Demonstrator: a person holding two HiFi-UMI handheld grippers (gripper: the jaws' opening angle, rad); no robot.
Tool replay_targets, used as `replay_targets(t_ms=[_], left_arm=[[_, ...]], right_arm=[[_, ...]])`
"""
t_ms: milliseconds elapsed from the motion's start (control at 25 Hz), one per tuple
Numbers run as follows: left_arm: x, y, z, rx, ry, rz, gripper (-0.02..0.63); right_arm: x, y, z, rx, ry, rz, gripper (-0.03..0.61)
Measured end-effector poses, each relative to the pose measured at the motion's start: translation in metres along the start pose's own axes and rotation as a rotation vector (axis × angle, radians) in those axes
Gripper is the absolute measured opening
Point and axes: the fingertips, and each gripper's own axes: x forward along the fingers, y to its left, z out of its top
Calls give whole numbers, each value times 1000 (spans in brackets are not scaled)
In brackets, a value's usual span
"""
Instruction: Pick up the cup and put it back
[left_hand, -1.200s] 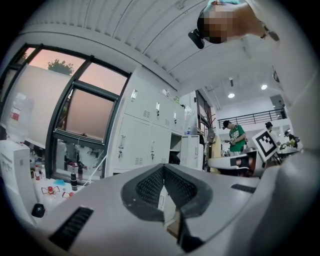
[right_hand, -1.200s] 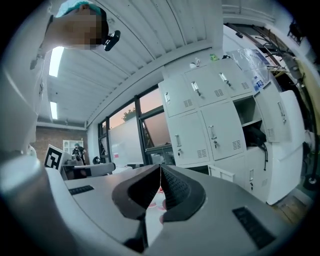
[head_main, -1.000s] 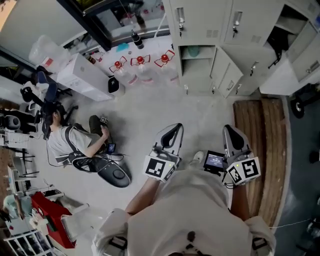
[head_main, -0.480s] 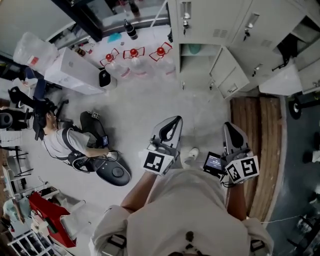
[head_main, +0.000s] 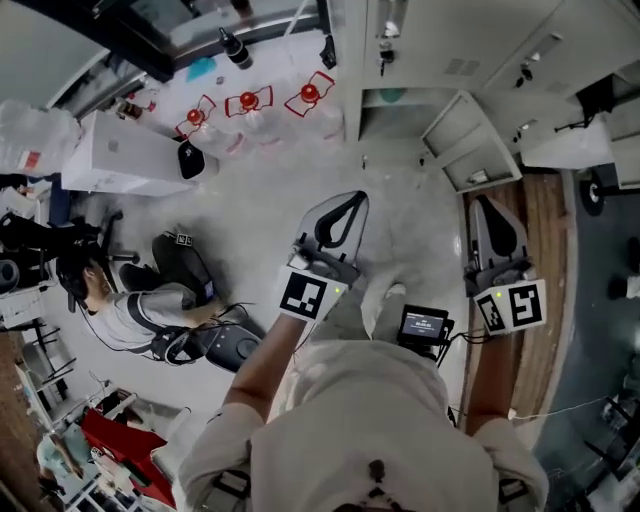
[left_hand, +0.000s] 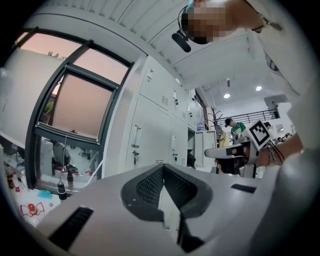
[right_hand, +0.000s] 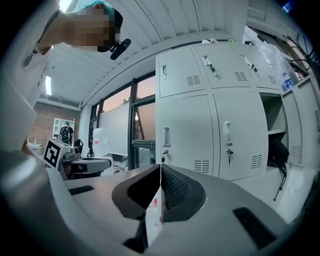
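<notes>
My left gripper (head_main: 350, 200) and right gripper (head_main: 487, 203) are both held out level over the grey floor, pointing toward the white lockers (head_main: 440, 45). Neither holds anything. In the left gripper view the left gripper (left_hand: 163, 168) has its pads together, with the right gripper's marker cube (left_hand: 260, 132) off to the side. The right gripper (right_hand: 160, 168) shows in its own view with its pads meeting in a thin line, facing closed locker doors (right_hand: 235, 130). A small pale green object (head_main: 392, 96) sits in an open locker compartment; I cannot tell whether it is the cup.
An open locker door (head_main: 455, 140) swings out ahead. Water jugs with red caps (head_main: 248, 100) line the wall. A large white box (head_main: 120, 155) lies at the left. A person (head_main: 130, 310) sits on the floor. A wooden platform (head_main: 545, 250) runs along the right.
The lockers and jugs have slid closer and upward in the head view as both grippers moved forward toward them. The right gripper has shifted to the right. Both stay shut and empty.
</notes>
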Motion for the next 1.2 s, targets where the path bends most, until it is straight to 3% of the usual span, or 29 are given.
replay_targets(t_ms=[280, 480, 880, 1040, 1200], left_arm=[[47, 56, -36, 1, 4, 22, 8], [87, 92, -97, 7, 34, 64, 9], [109, 87, -213, -45, 132, 103, 8], [125, 88, -247, -24, 143, 74, 8], [139, 84, -271, -33, 123, 66, 9]], right_arm=[[84, -30, -43, -35, 13, 14, 26], [152, -51, -125, 79, 40, 38, 26], [169, -78, -256, 118, 131, 3, 28], [182, -89, -292, 119, 134, -14, 28], [197, -87, -317, 107, 104, 23, 34]])
